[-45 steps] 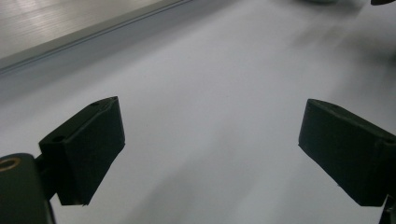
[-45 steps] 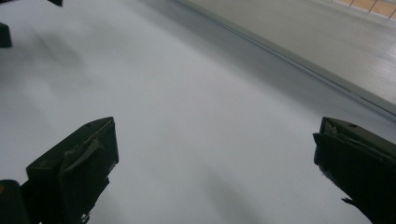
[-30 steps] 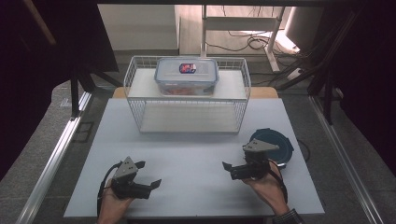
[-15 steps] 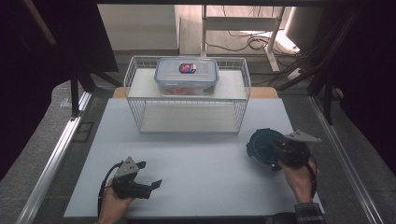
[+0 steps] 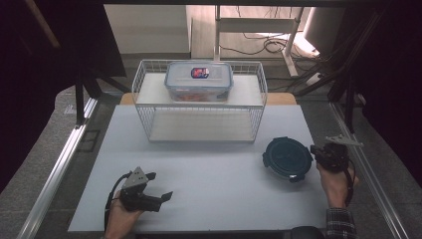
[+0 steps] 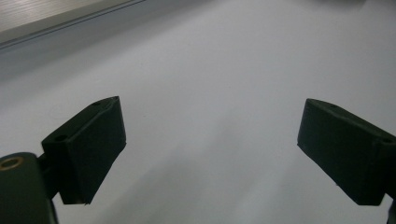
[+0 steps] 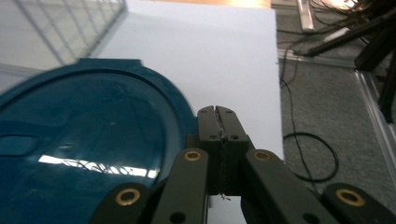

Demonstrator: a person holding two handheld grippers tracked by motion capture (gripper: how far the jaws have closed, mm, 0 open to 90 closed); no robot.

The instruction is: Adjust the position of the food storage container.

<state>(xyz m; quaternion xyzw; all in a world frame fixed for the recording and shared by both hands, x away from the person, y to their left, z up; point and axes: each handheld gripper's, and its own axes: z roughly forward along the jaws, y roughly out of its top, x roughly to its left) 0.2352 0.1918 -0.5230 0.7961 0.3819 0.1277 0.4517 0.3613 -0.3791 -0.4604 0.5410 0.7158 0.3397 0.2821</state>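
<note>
A round dark blue lid (image 5: 287, 157) lies flat on the white table top (image 5: 214, 174), right of centre. My right gripper (image 5: 314, 149) sits at the lid's right edge, pointing left. In the right gripper view its jaws (image 7: 217, 112) have just been closing and now stand pressed together with nothing between them, right beside the lid's (image 7: 84, 121) rim. My left gripper (image 5: 160, 185) rests near the front left of the table, open. Its two jaws (image 6: 210, 140) stand wide apart over bare table.
A white wire basket (image 5: 144, 89) stands at the back centre of the table. A clear lidded container (image 5: 199, 79) with reddish contents sits on its upper shelf. Chair legs and cables lie on the floor behind and to the right.
My right gripper has swung from the left side of the lid to its right edge and has shut. The left gripper has stayed where it was.
</note>
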